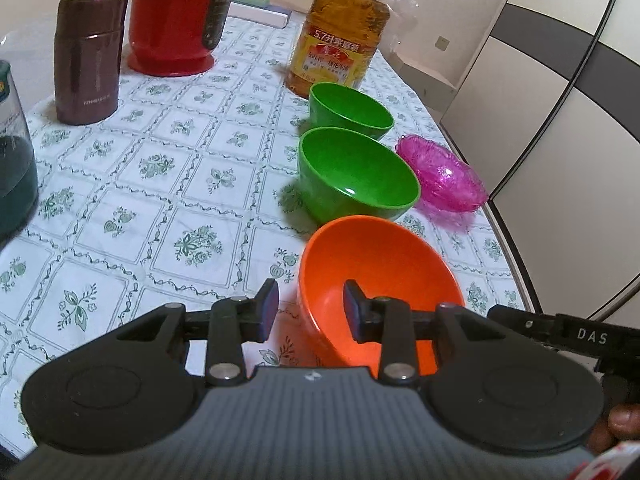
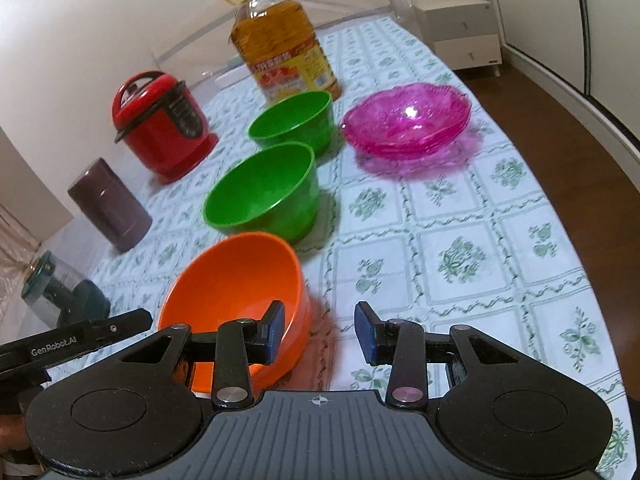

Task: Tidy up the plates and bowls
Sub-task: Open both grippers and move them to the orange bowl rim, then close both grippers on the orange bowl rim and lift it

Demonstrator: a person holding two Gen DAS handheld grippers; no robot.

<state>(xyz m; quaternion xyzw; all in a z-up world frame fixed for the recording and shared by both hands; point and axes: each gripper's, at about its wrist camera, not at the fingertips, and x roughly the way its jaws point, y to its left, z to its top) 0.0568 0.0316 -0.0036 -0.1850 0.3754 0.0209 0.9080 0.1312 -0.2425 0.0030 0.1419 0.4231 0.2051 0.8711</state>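
Note:
An orange bowl point(image 1: 376, 280) point(image 2: 236, 284) stands nearest me on the patterned tablecloth. Behind it stand two green bowls in a row, the near one point(image 1: 356, 176) point(image 2: 264, 196) and the far one point(image 1: 350, 110) point(image 2: 294, 120). Stacked pink clear plates point(image 1: 442, 176) point(image 2: 406, 120) lie to their right. My left gripper point(image 1: 311, 310) is open, straddling the orange bowl's left rim. My right gripper point(image 2: 320, 332) is open, straddling the bowl's right rim, left finger inside.
A big oil bottle point(image 1: 340, 36) point(image 2: 284, 40) stands behind the green bowls. A red cooker point(image 1: 178, 16) point(image 2: 160, 124), a brown flask point(image 1: 88, 60) point(image 2: 110, 204) and a dark green jar point(image 1: 12, 168) point(image 2: 60, 292) stand at the left. The table edge point(image 1: 504, 240) curves close on the right.

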